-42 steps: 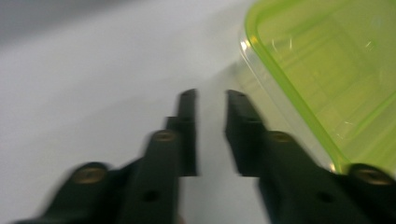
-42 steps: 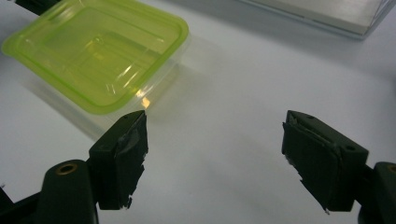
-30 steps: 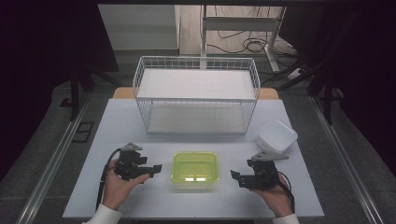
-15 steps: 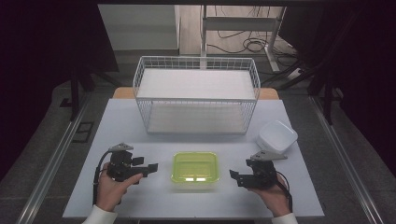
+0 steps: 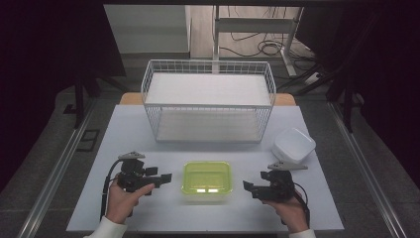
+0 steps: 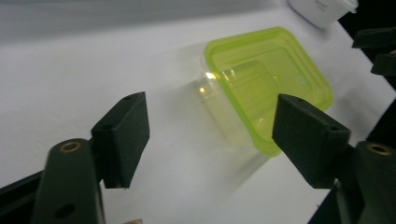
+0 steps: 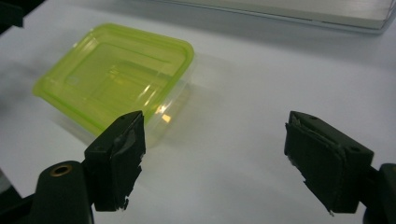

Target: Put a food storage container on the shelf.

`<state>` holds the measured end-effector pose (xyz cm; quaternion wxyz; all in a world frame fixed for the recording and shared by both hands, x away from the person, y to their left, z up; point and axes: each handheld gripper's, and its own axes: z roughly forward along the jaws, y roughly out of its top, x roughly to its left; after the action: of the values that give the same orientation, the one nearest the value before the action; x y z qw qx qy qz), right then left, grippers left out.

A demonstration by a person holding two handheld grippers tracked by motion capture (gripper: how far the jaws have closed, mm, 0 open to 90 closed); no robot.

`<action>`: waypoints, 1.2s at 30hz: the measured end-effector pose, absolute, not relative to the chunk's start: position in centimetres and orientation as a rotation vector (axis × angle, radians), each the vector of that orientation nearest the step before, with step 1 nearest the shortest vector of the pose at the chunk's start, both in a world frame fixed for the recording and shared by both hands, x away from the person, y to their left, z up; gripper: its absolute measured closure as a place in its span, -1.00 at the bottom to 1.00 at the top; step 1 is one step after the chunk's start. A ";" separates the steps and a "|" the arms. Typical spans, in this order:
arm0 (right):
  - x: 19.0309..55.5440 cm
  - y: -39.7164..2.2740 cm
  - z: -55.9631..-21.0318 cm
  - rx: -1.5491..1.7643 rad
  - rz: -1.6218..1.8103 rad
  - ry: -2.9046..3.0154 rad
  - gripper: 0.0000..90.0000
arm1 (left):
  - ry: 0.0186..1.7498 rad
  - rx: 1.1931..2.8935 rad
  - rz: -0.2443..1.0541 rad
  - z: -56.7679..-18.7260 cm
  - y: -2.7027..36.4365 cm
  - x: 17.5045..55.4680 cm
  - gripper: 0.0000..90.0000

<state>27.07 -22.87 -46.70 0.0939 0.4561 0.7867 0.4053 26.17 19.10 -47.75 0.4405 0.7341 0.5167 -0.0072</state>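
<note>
**Now flanking the lidded box, nothing gripped**

Clearly an approach step, judging by the layout: left gripper [image 5: 157,179] and right gripper [image 5: 253,188] both low over the white table [image 5: 148,148], pointing inward at the clear food container with the green lid [image 5: 207,177]. Container directly between the two, just ahead of each set of jaws, apart from both. Lid seated flat on the clear base, by the look of it.

From the left gripper view: jaws spread wide, holding nothing, container [image 6: 261,88] ahead and a little to the right of the gap. From the right gripper view: jaws equally wide apart and bare, container [image 7: 116,74] ahead and to the left of the gap.

Beyond the container, farther from both grippers: a white wire basket [image 5: 208,101], with nothing visible inside. Off past the right gripper, near the table's edge: a white plastic tub [image 5: 293,146].

Next move, as a judgement: closing in on the container from both sides, most likely bracing the base with one gripper and catching the lid's rim with the other. Calls for lowering and squaring each gap to a side of the box, then a gentle squeeze; thin clear walls likely to flex or skid on the smooth table.
</note>
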 end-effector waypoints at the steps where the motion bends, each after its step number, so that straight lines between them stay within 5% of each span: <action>1: 27.1 -22.8 -46.6 1.385 1.231 2.329 -0.55 | 1.276 1.815 -0.034 -47.8 19.0 26.2 -0.29; 36: 30.2 -19.3 -48.5 1.495 1.310 2.444 -0.10 | 1.299 1.780 -0.232 -50.2 16.3 28.4 -0.08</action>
<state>30.18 -19.25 -48.48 -0.0043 0.4747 0.7757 0.4159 28.38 16.34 -50.21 0.4467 0.7188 0.5245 -0.0935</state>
